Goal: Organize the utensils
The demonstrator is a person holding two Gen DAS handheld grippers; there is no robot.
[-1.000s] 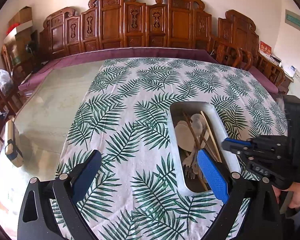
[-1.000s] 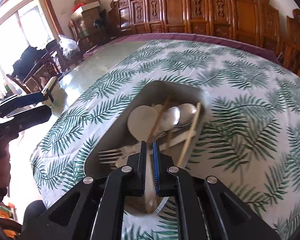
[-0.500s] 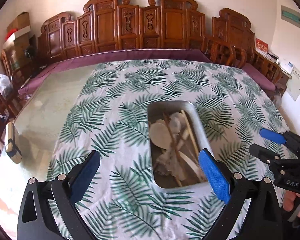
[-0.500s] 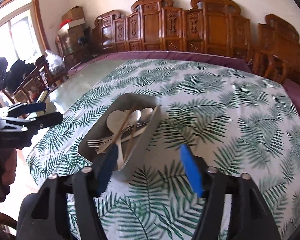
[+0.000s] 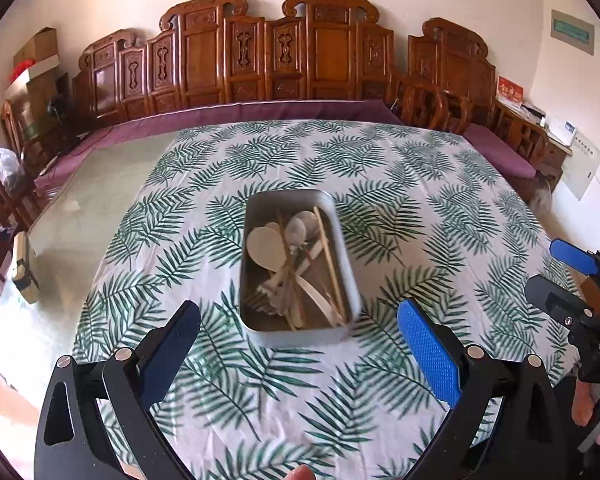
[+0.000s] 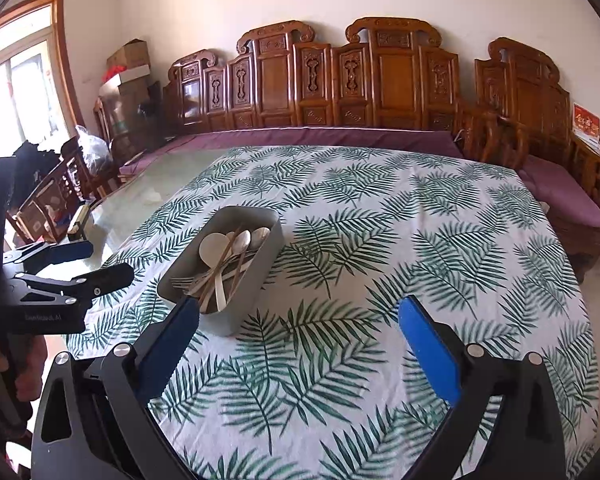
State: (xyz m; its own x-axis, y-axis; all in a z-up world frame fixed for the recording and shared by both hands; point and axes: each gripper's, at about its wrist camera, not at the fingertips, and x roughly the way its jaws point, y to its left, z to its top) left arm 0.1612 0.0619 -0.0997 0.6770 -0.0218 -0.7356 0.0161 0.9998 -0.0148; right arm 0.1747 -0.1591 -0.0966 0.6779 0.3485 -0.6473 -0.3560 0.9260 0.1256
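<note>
Tablecloth [image 6: 380, 240] first, since it fills most of what I see: white with green fern leaves, spread over the big table, with a bare glassy strip of tabletop [image 5: 96, 192] showing along the cloth's left edge. I place everything else from the grey tray [image 6: 260, 280] that sits on the cloth.

Inside the tray lie all the utensils [image 6: 224, 260] I can find — a pale round-bowled spoon, a couple of metal spoons, forks, chopsticks — piled loosely with their handles running along the tray's length. No utensil lies on the cloth outside it, so I judge the gathering done or close to it.

My right gripper [image 6: 300, 332] hangs on the near side of the tray and to its right. Its jaws have just been opening and now stand wide, with nothing between them. My left gripper [image 5: 300, 340] hangs directly in front of the tray's near short end, jaws also spread wide and empty.

What matters for any further move is the tray's long axis — it runs straight away from my left gripper, while from my right it slants off to the upper right. So the left gripper is lined up to reach in along the handles; the right would have to come across them from the side.
</note>
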